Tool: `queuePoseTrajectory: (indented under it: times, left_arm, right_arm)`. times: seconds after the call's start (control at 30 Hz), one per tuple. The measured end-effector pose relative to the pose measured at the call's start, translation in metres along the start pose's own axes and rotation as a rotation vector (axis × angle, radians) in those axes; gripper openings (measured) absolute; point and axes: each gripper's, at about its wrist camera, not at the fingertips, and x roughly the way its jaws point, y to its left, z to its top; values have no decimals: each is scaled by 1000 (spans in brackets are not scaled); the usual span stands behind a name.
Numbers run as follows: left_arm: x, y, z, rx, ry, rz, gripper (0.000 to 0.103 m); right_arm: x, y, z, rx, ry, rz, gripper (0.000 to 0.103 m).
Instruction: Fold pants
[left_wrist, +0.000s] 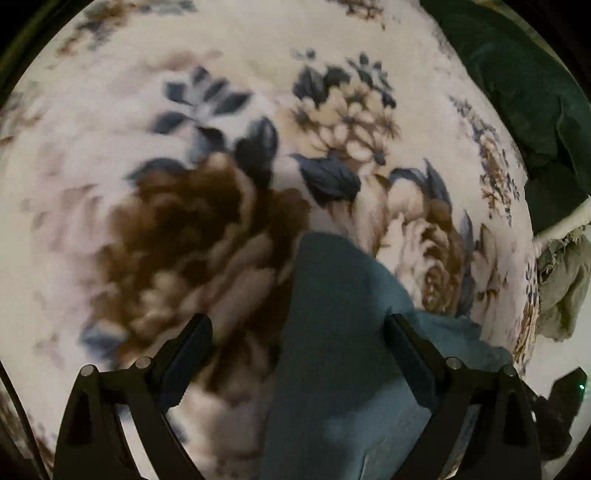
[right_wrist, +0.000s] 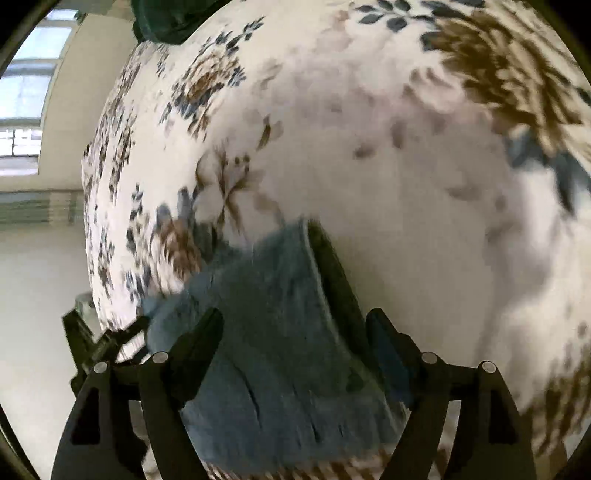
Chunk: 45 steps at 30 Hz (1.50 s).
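Note:
The blue denim pants (left_wrist: 332, 332) lie on a floral blanket (left_wrist: 184, 110). In the left wrist view a corner of them reaches up between my left gripper's (left_wrist: 299, 325) wide-open fingers, closer to the right finger (left_wrist: 406, 347). In the right wrist view the pants (right_wrist: 269, 332) fill the gap between my right gripper's (right_wrist: 295, 321) open fingers, with a dark folded edge (right_wrist: 332, 280) along their right side. Neither gripper is closed on the cloth. The rest of the pants is hidden below the frames.
The white blanket with brown and blue flowers (right_wrist: 369, 147) covers the bed. Dark green cloth (left_wrist: 524, 92) lies at the far right, with a pale grey-green cloth (left_wrist: 561, 288) below it. The bed edge, floor (right_wrist: 37, 295) and a window (right_wrist: 26, 92) are at left in the right wrist view.

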Motion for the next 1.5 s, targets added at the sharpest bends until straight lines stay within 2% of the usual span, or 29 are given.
queuePoseTrajectory:
  times: [0.07,0.1,0.13,0.17,0.23,0.3,0.33,0.43,0.5,0.57,0.6,0.63,0.73,0.8,0.83,0.87,0.9,0.93,0.97,1.03,1.07,1.1,1.13,1.17,1.2,1.27,1.33,1.43,1.5]
  left_arm:
    - [9,-1,5,8,9,-16,86]
    - [11,-2,6,18,4,-25,69]
    - [11,-6,6,46,-5,-41,51]
    - [11,-9,5,71,-11,-35,46]
    - [13,-11,7,98,-28,-8,48]
    - [23,2,13,54,-8,-48,52]
    - [26,6,15,30,2,-71,52]
    - [15,-1,13,48,-15,-43,52]
    - [-1,-9,5,79,-33,-17,55]
    - [-25,-8,-13,82,-66,-35,72]
    - [-31,-6,-21,77,-68,-45,78]
    - [-40,-2,-37,62,-74,-62,78]
    - [-44,14,-76,22,-37,-90,84]
    - [-36,22,-96,1,-6,-74,85]
    - [-26,22,-105,-13,15,-75,85]
    - [-15,27,-117,-37,45,-88,85]
    - [-8,28,-121,-49,62,-99,85]
    - [-1,31,-127,-61,70,-104,89]
    - [3,34,-132,-65,65,-100,93]
    - [9,40,-137,-55,69,-102,103]
    - [10,41,-139,-51,78,-125,103]
    - [12,39,-140,-33,86,-135,103]
    - [11,34,-140,-6,82,-113,103]
    - [9,33,-139,9,76,-100,103]
    - [7,31,-138,18,74,-96,103]
    - [1,31,-134,6,58,-137,103]
    - [1,34,-129,-11,45,-180,103]
    - [8,38,-124,-34,55,-211,103]
    - [11,38,-122,-46,61,-227,103]
  right_arm:
    - [17,-1,13,17,17,29,80]
    - [22,0,17,17,20,50,72]
    - [30,5,18,2,10,68,31]
    - [32,16,19,-52,-7,62,17]
    - [25,48,15,-243,-94,-115,6]
    - [34,44,22,-232,-88,-158,6]
    - [40,34,27,-194,-54,-154,7]
    - [41,18,34,-118,21,-48,10]
    - [25,7,33,-52,62,11,24]
    - [1,-4,19,-30,49,27,59]
    - [-10,-11,8,-23,38,28,66]
    - [-20,-20,-9,-5,43,22,73]
    - [-17,-48,-50,67,144,32,73]
    - [13,-68,-79,153,235,52,73]
    - [36,-77,-93,212,287,92,73]
    - [47,-82,-101,273,293,142,58]
    - [51,-80,-105,299,273,180,48]
    - [47,-73,-106,281,242,156,44]
    - [35,-59,-107,216,192,127,35]
    - [6,-42,-109,97,95,109,32]
    - [-4,-36,-110,8,51,55,31]
    - [-1,-37,-111,-29,55,17,31]
    - [12,-45,-112,-22,91,5,33]
    - [32,-62,-111,59,154,51,41]
    - [41,-73,-110,120,174,112,45]
    - [42,-78,-110,147,168,202,64]
    - [41,-74,-116,108,152,291,80]
    - [64,-67,-122,86,201,317,82]
    - [83,-55,-120,74,214,340,87]
